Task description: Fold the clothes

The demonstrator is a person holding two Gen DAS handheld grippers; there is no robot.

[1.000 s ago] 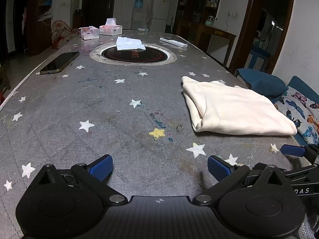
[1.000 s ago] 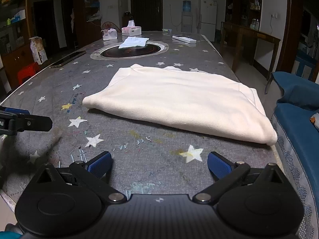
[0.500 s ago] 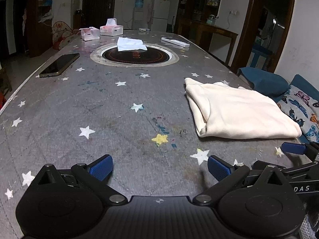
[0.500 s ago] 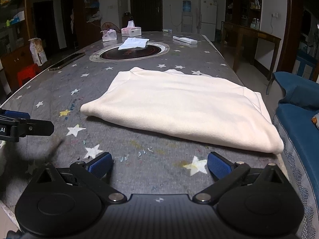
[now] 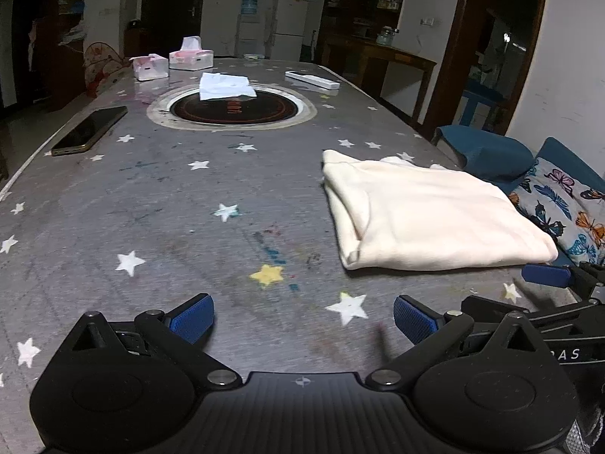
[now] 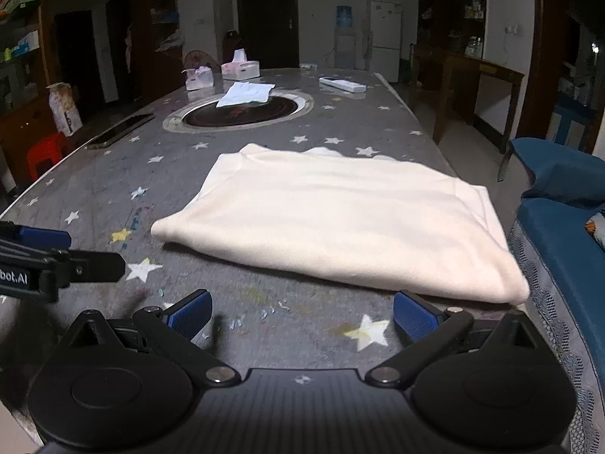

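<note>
I have both tools hanging low over the near edge of the table [image 5: 159, 204], and neither one is touching the cloth. My left gripper [image 5: 302, 316] has its fingers spread wide with nothing between them; my right gripper [image 6: 300, 312] is the same, released and empty.

The cream garment [image 6: 340, 219] lies flat on the table as a tidy layered rectangle. From the right camera it sits at twelve o'clock, just beyond the fingertips; from the left camera it is off at about two o'clock. Its thick rolled edge faces me, and the stacked layers show at the left corner.

I judge the folding to be nearly done, perhaps finished, with the hands between steps. If one more fold is wanted, I would bring the left tool in toward the left end and the right tool toward the right end, pinch all layers together, and carry one side over the other. Catching only the top layer would pull the stack apart.

A phone [image 5: 89, 130] at ten o'clock, tissue boxes [image 5: 191, 58] and a remote [image 5: 312, 79] lie well apart from the work.
</note>
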